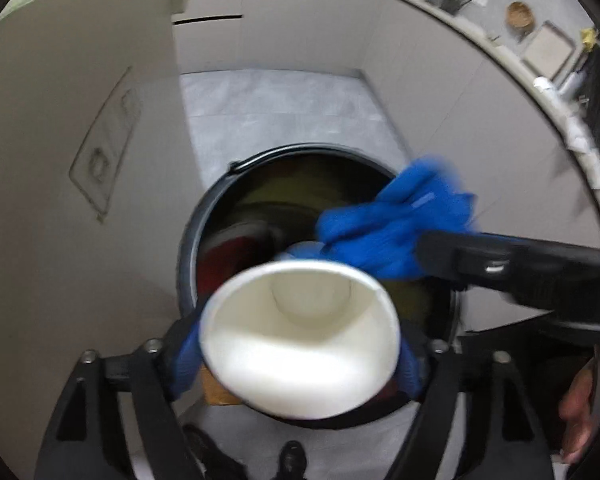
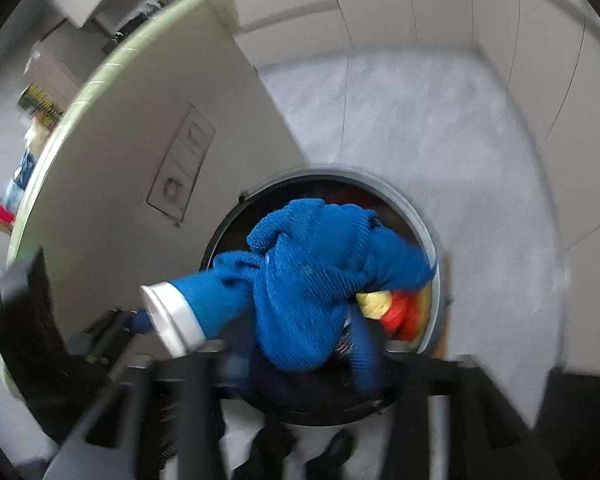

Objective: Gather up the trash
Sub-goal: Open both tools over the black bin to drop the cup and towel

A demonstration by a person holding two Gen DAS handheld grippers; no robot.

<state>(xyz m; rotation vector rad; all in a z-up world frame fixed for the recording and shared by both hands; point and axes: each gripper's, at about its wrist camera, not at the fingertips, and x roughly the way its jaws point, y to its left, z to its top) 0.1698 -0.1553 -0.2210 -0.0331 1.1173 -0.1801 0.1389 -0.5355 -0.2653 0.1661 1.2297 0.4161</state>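
Left gripper point(image 1: 300, 344) pinching cup point(image 1: 300, 344), right gripper point(image 2: 300, 344) pinching cloth point(image 2: 312, 280), both directly above bin point(image 1: 204, 216) for dropping.

The round mouth of the black bin point(image 1: 236, 184) is crowded: a paper cup point(image 1: 300, 340) covers its near side, a blue cloth point(image 1: 396, 220) its right. A white panel point(image 1: 80, 160) stands close on the left. The far floor point(image 1: 276, 112) is open.

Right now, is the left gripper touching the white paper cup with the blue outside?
Touching. In the left wrist view, the left gripper has its blue-padded fingers pressed against both sides of the white paper cup, held over the round black trash bin.
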